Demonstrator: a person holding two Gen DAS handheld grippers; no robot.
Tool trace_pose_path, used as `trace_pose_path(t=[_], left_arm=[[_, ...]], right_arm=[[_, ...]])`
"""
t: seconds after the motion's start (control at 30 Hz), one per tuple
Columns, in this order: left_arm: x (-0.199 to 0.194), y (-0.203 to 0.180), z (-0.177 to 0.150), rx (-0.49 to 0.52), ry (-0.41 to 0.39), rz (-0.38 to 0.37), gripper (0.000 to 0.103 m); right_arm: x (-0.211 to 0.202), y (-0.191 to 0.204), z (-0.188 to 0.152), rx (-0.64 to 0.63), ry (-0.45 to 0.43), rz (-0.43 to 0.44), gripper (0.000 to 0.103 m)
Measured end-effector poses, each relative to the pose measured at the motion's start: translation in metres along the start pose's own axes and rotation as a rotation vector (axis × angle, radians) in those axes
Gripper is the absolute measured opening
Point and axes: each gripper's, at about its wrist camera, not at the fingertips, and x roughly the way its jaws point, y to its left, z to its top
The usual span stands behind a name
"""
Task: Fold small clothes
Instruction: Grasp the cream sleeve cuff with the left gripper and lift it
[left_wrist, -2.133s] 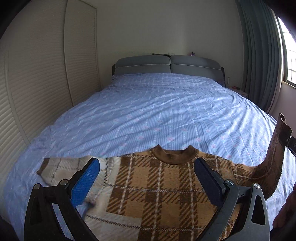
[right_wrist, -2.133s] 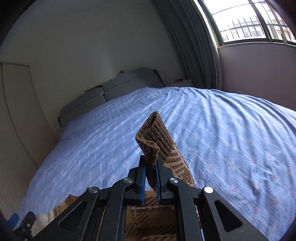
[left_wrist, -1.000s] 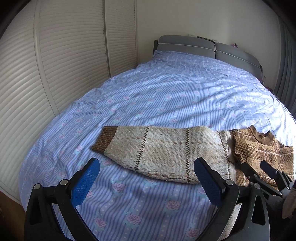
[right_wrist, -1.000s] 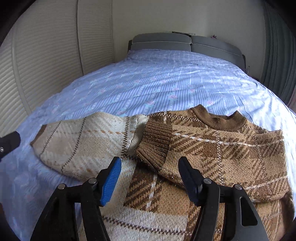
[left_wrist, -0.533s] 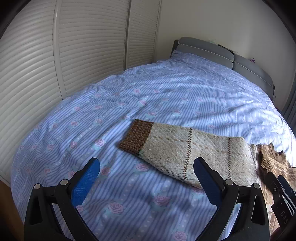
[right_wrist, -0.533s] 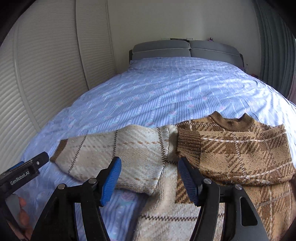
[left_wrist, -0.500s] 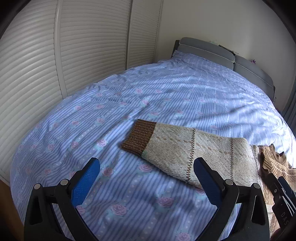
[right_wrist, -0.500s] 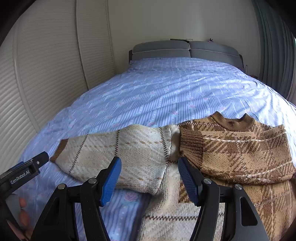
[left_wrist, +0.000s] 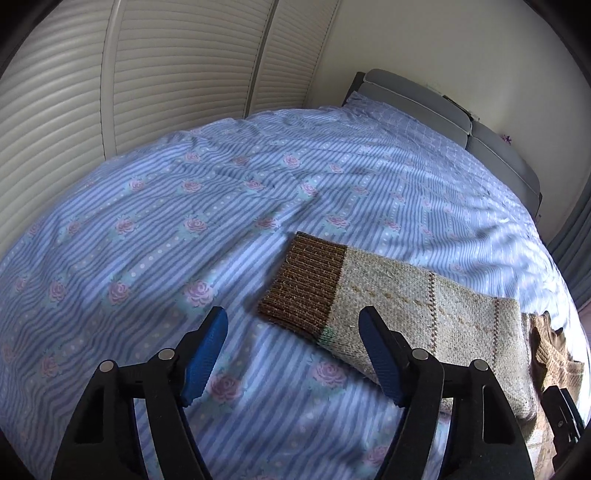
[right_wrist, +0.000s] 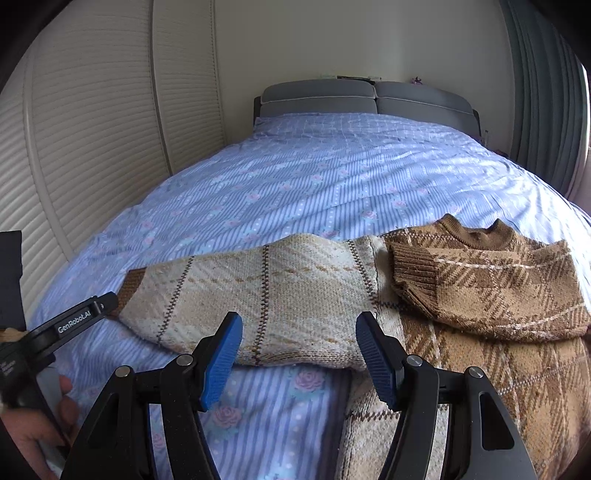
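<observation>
Left wrist view shows the left gripper (left_wrist: 293, 347) with blue pads spread apart and empty, low over the blue striped, rose-printed bedsheet (left_wrist: 155, 221). The brown ribbed cuff (left_wrist: 306, 282) of the brown-and-cream plaid knitted sweater (right_wrist: 480, 280) lies at 12 o'clock just ahead. The right gripper (right_wrist: 299, 354) also stands parted, empty, above the cream sleeve (right_wrist: 258, 291); the other sleeve lies folded across the chest at 2 o'clock.
</observation>
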Motion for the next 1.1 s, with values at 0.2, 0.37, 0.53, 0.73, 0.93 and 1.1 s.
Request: trace_pose_path(t=[0.2,0.37,0.53,0.73,0.93,1.1], left_arm=[[0.022,0.014,-0.006,-0.096,0.032,-0.054,0.058],[0.030,0.011,-0.002,-0.120,0.022,-0.063,0.028],[0.022,0.015,0.003,-0.157,-0.001,-0.081,0.011],[-0.018,-0.013,0.014,-0.083,-0.081,-0.078,0.011],[-0.071,-0.077,0.027,0.020,-0.158,-0.130,0.011],[-0.118,-0.148,0.033,0.115,-0.204,-0.208,0.011]], right_arm=[[0.003,-0.001,0.006,0.015,-0.003,0.000,0.065],[0.005,-0.006,0.005,0.024,0.002,-0.005,0.065],[0.003,-0.022,0.006,0.060,0.021,-0.008,0.065],[-0.015,-0.050,0.013,0.077,-0.009,-0.030,0.065],[-0.045,-0.101,0.022,0.128,-0.031,-0.072,0.065],[-0.077,-0.151,0.027,0.168,-0.064,-0.110,0.065]])
